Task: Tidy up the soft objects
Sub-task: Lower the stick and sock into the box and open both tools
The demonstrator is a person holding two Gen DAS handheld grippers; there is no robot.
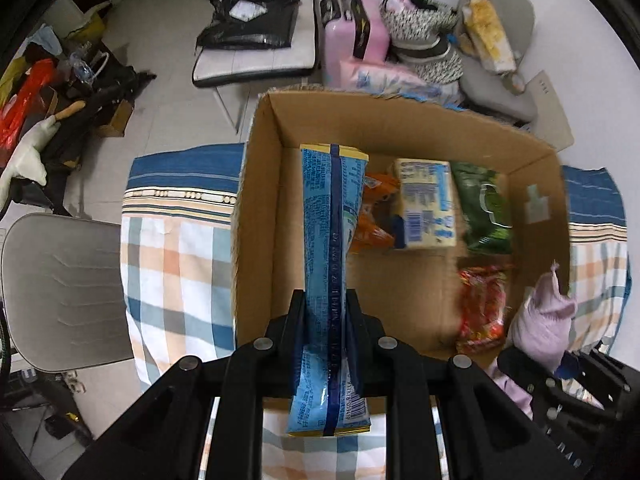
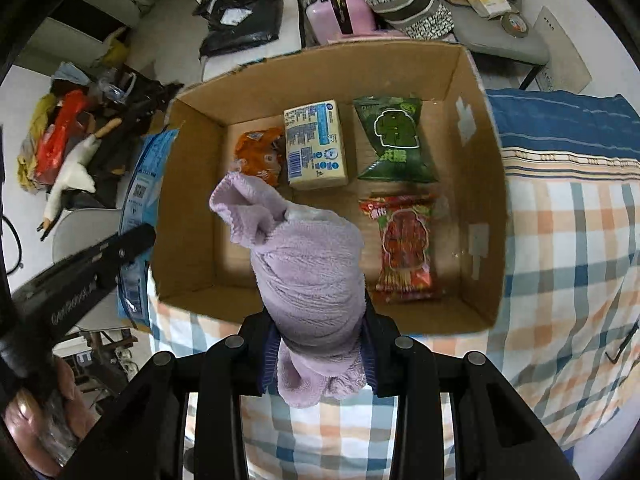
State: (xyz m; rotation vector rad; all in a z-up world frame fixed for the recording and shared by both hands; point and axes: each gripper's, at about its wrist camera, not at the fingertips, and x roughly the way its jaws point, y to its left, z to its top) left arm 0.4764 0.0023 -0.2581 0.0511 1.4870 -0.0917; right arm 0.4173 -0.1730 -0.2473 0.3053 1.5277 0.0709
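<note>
My left gripper [image 1: 326,312] is shut on a long blue snack packet [image 1: 326,240], held over the near left part of an open cardboard box [image 1: 256,200]. My right gripper [image 2: 316,316] is shut on a rolled lilac sock [image 2: 308,264], held over the box's [image 2: 192,184] near edge. Inside the box lie an orange packet [image 2: 260,156], a cream tissue pack [image 2: 316,144], a green snack bag [image 2: 394,140] and a red snack bag [image 2: 404,244]. The sock [image 1: 540,316] and right gripper show at the lower right of the left wrist view. The left gripper's arm [image 2: 80,276] and blue packet [image 2: 140,208] show at the left of the right wrist view.
The box stands on a surface with a checked blue, orange and white cloth [image 1: 176,264]. A grey chair [image 1: 60,288] is to the left. Beyond the box are a white chair with a black bag [image 1: 252,20], a pink case [image 1: 352,36] and clothing. Clutter lies on the floor at far left [image 2: 68,148].
</note>
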